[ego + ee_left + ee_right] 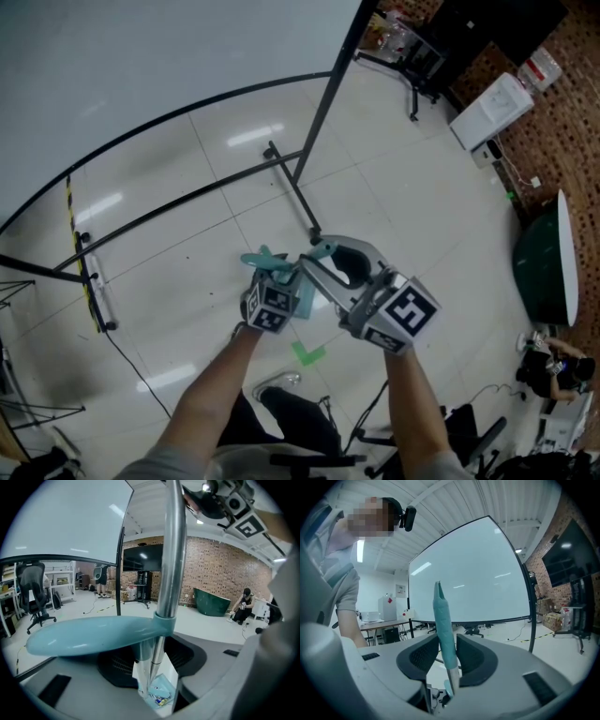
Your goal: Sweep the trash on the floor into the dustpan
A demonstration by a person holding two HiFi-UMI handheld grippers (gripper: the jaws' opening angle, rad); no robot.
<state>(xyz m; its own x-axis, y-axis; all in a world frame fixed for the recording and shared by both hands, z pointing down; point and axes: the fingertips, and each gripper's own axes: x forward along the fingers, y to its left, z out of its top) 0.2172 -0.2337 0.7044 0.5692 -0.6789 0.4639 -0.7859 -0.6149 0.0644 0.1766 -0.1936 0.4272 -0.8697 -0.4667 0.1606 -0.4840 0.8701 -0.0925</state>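
Teal plastic and bright metal fill the middle of the scene. The left gripper (279,277) and the right gripper (323,258) are held close together above the tiled floor (412,187).

In the left gripper view, a shiny metal pole (171,550) runs upright between the tongs of the left gripper (157,667). A flat teal arm (93,634) is joined to the pole by a collar and reaches off to the left. These tongs stand spread round the pole, and a strip of floor shows beside it, so they are not seen pressing on it.

In the right gripper view, the tongs of the right gripper (445,667) pinch a teal handle (443,625), which rises between the dark pads with its tip free.

What looks like the dustpan (306,298) appears as a teal panel straight below the two grippers. It shows again far down between the left tongs (159,693), too small to tell what lies in it. A green mark (307,353) lies on the floor near it, closer to the person's feet.

A large whiteboard (141,66) on a black frame stands beyond. Well apart from all this, a person crouches (243,604) just beside a dark green tub (211,602), in front of a brick wall (220,573).
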